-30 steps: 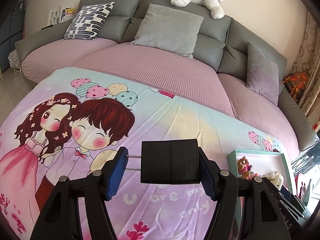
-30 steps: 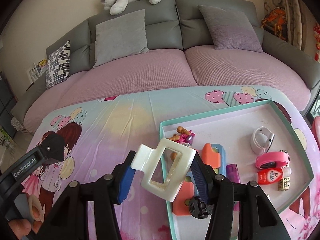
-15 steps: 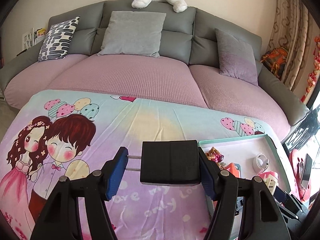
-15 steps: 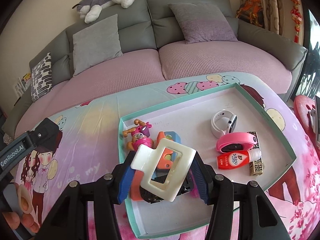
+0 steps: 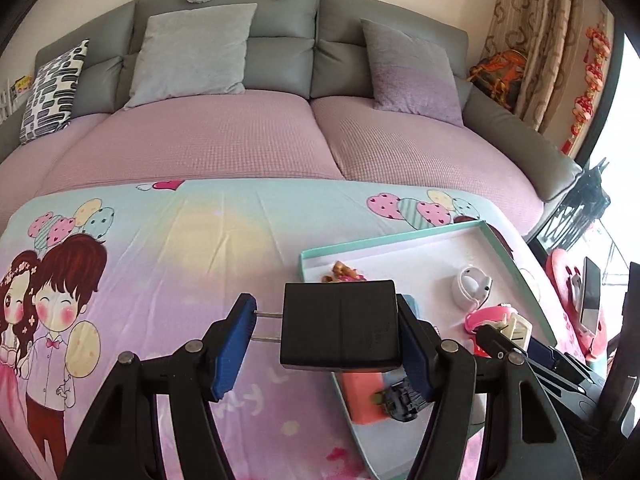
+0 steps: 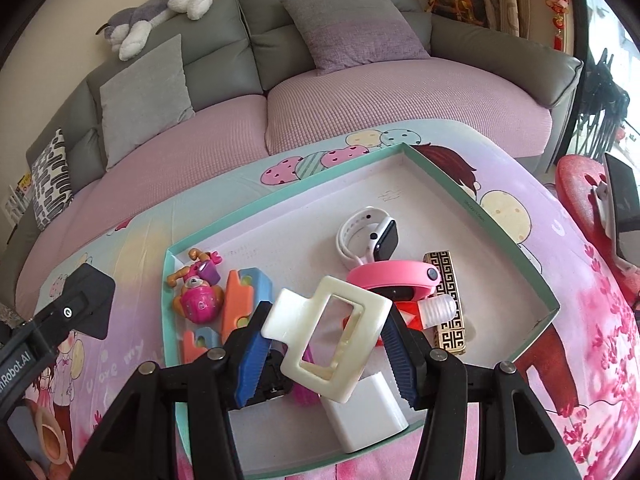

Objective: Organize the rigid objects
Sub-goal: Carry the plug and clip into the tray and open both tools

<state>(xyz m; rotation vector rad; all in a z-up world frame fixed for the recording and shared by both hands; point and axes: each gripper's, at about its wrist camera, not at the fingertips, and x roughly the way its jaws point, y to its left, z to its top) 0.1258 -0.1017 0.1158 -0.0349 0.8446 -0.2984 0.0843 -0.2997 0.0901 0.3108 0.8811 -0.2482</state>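
My left gripper [image 5: 326, 344] is shut on a black plug adapter [image 5: 340, 326], its two metal prongs against the left pad, held above the cartoon-print cloth just left of the teal-rimmed tray [image 5: 400, 240]. My right gripper [image 6: 326, 344] is shut on a cream hair claw clip [image 6: 332, 332] and holds it over the tray [image 6: 500, 232]. The tray holds a pink toy figure [image 6: 198, 296], orange and blue blocks [image 6: 240, 300], a white smartwatch [image 6: 368, 236], a pink band [image 6: 392, 278], a red bottle [image 6: 432, 308], a gold-patterned box [image 6: 450, 304] and a white charger [image 6: 366, 416].
The table with the cartoon cloth [image 5: 180, 264] stands in front of a grey sofa with pink covers [image 5: 280, 136], cushions and a plush dog [image 6: 156, 12]. A red stool with a phone on it [image 6: 616, 208] stands at the right. The left gripper shows at the right wrist view's left edge [image 6: 76, 312].
Both grippers have swung to the right toward the tray. The right gripper with the clip has moved over the tray's near part; the left with the adapter has come up to the tray's left rim.
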